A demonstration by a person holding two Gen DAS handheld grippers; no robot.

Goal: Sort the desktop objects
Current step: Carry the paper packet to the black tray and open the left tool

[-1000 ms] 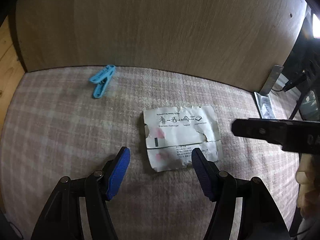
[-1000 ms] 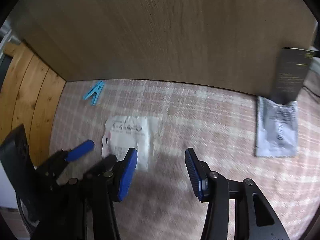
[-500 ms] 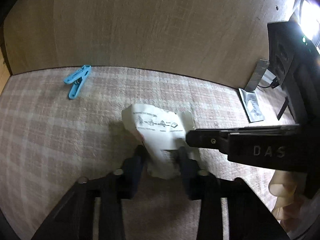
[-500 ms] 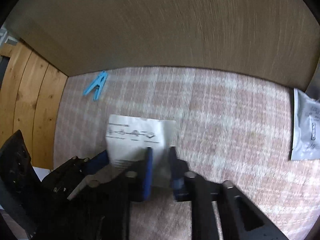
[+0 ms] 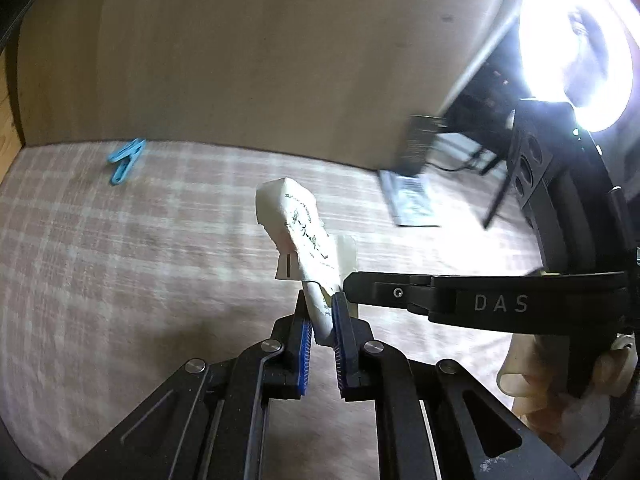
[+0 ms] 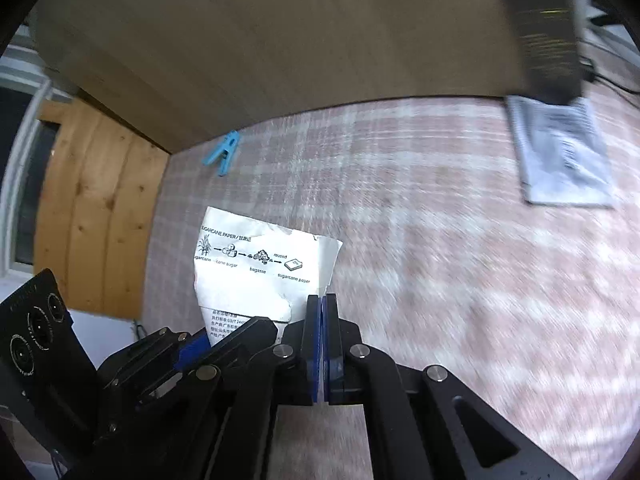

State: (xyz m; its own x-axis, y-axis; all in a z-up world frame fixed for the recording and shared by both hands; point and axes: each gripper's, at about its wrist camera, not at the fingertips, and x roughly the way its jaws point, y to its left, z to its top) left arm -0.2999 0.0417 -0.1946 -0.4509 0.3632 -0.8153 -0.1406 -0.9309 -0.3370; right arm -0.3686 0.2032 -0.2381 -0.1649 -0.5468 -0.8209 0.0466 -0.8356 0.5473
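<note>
The torn paper wrapper [image 6: 260, 264], printed with a sugarcane diagram, sits low and left of centre in the right wrist view, lifted off the checked cloth [image 6: 460, 260] and held at two places along its lower edge. The left gripper [image 5: 320, 312] has just been closing and now pinches a bunched fold of the wrapper [image 5: 304, 240] between its blue pads, so the sheet stands up crumpled in the middle of the left wrist view. The right gripper [image 6: 322, 312] has its jaws pressed together on the wrapper's lower right corner. Gripping both ends likely keeps the limp sheet from flopping while it is carried to wherever it is sorted.

A blue clothespin [image 5: 126, 160] lies apart at the cloth's far edge, upper left, and a silver packet [image 6: 564, 156] lies at the upper right.

Glare at the upper right of the left wrist view washes out whatever is there. The wrapper's lower text is hidden behind the gripper bodies, and motion blur smears the packet's print.
</note>
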